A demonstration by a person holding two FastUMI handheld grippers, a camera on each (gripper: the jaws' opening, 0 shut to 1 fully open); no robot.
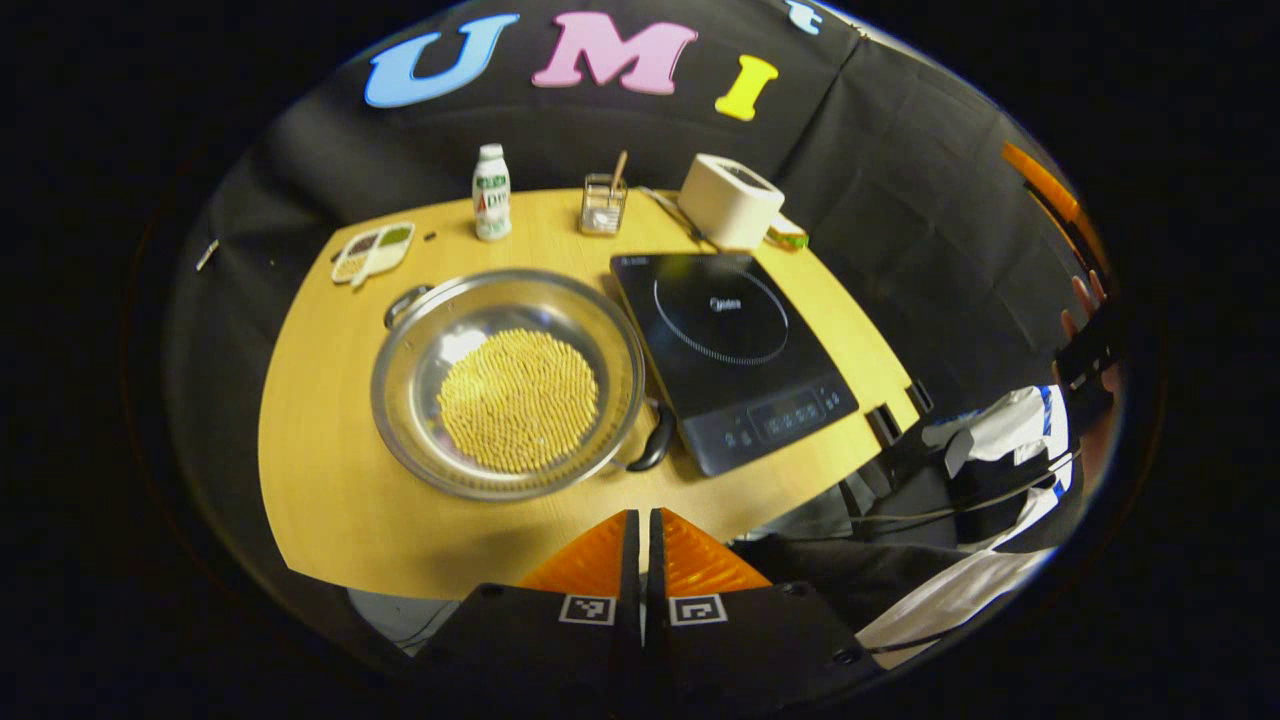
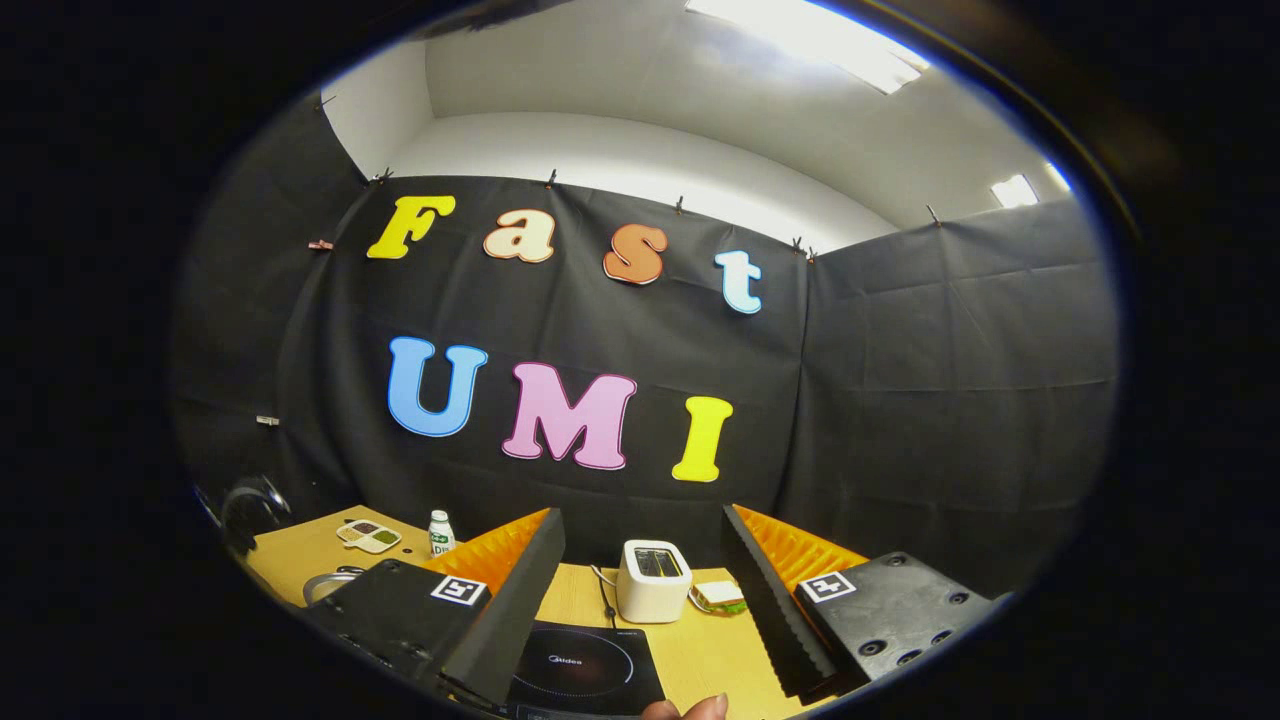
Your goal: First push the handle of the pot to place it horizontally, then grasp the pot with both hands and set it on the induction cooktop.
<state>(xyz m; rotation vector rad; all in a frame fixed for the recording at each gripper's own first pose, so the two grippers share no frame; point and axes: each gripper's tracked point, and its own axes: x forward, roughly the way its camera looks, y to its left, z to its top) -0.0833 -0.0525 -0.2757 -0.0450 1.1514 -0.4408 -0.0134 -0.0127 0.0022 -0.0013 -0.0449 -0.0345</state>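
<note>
The pot [image 1: 508,382] sits on the table [image 1: 330,500], just left of the cooktop [image 1: 735,355]. Its near handle [image 1: 655,440] points toward the cooktop. Left gripper [image 1: 640,530]: fingers closed together, empty. Right gripper [image 2: 640,560]: fingers spread, empty. Lower the closed left tip beside the handle and push sideways, slowly, to turn the pot.

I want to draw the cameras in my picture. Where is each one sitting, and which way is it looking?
Left gripper view: rides the left gripper, high over the table's near edge, looking down at the pot and cooktop; a hand shows far right.
Right gripper view: rides the right gripper, low over the cooktop, facing the back wall; fingertips show.
Both share: cooktop, toaster, bottle.
</note>
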